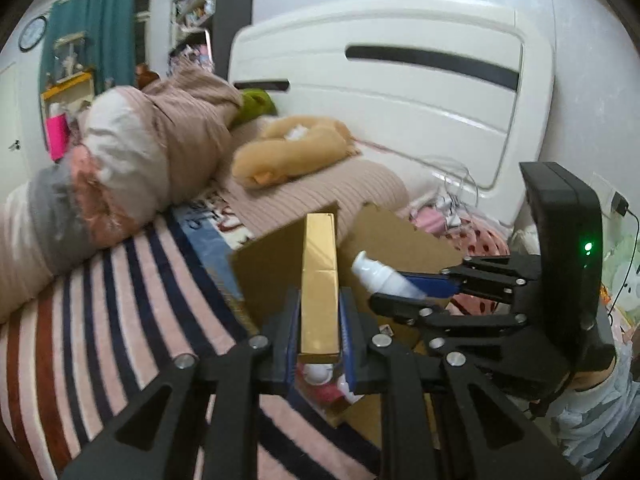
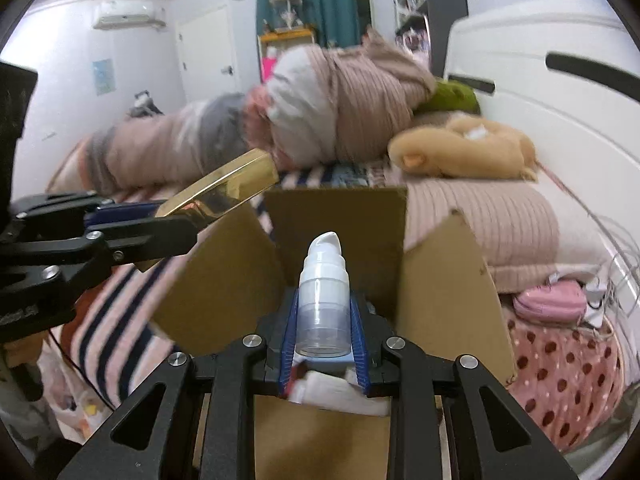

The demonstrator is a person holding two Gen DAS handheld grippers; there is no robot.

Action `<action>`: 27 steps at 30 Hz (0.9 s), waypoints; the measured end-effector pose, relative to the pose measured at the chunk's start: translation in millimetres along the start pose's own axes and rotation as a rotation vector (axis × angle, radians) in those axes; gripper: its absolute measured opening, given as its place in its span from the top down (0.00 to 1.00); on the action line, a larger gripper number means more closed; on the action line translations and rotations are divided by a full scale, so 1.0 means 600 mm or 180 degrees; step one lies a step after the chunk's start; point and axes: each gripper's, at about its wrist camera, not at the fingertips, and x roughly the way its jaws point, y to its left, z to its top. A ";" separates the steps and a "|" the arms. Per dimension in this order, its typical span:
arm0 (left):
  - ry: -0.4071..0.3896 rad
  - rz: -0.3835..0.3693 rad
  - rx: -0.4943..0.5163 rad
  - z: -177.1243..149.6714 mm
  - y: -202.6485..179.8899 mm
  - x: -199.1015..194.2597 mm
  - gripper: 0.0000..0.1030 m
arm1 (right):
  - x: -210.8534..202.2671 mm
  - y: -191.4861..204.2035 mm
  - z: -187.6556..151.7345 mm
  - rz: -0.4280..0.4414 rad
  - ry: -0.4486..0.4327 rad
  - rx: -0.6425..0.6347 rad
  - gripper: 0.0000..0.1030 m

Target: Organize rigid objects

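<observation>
A tan plush toy [image 1: 296,148] lies on the striped bed [image 1: 100,292]; teal curtain [image 1: 96,28] behind.

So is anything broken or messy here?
Nothing looks broken or spilled. The gold box and white pump bottle are each held in fingers above the open cardboard box. The bed behind is just piled with bedding.

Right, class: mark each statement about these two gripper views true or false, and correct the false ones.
1. The left gripper holds a gold box. True.
2. The right gripper is empty. False: it is shut on a white pump bottle.
3. The cardboard box has its flaps open. True.
4. The gold box lies on the striped blanket. False: it is held in the air above the cardboard box.
</observation>
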 end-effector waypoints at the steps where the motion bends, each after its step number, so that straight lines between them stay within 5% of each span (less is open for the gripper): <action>1: 0.0079 -0.0017 0.0013 0.000 -0.003 0.017 0.85 | 0.008 -0.006 -0.003 -0.0024 0.0038 0.0011 0.78; 6: 0.0295 -0.0072 0.0061 -0.012 -0.010 0.060 0.85 | 0.015 -0.023 -0.015 -0.0045 0.0070 0.0026 0.63; 13: 0.0379 -0.0048 0.0091 -0.013 -0.014 0.079 0.84 | 0.018 -0.030 -0.016 0.0064 0.0023 0.0031 0.61; 21: 0.0091 -0.0017 -0.0106 -0.006 0.005 0.032 0.41 | 0.012 -0.026 -0.013 0.0190 -0.0015 -0.0029 0.54; 27: -0.0252 0.0257 -0.0349 -0.012 0.039 -0.037 0.20 | -0.013 -0.012 -0.003 0.0337 -0.0236 -0.0161 0.37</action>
